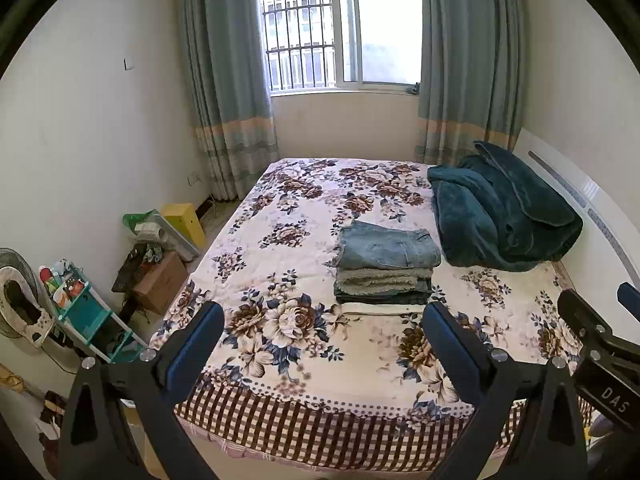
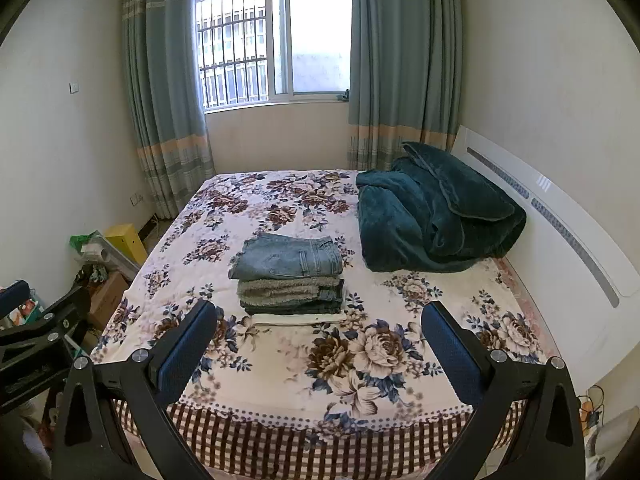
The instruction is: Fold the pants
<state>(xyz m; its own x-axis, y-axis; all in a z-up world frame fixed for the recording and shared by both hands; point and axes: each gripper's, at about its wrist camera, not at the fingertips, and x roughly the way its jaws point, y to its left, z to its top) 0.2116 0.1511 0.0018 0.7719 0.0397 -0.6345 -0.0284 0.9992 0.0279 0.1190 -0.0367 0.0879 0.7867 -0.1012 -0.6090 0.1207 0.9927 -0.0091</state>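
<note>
A stack of folded pants (image 1: pixel 386 268) lies on the floral bed cover (image 1: pixel 280 320), with light blue jeans on top, a fleece-lined pair under them and a white piece at the bottom. It also shows in the right wrist view (image 2: pixel 290 280). My left gripper (image 1: pixel 324 320) is open and empty, held above the near end of the bed, short of the stack. My right gripper (image 2: pixel 320 318) is open and empty, also near the foot of the bed, short of the stack. The right gripper's body (image 1: pixel 592 344) shows at the right of the left wrist view.
A dark green blanket (image 2: pixel 436 216) is bundled by the white headboard (image 2: pixel 560 240) at the right. Boxes and a yellow bin (image 1: pixel 180 224) stand on the floor left of the bed, with a teal shelf (image 1: pixel 88 312). Curtains and a window are behind.
</note>
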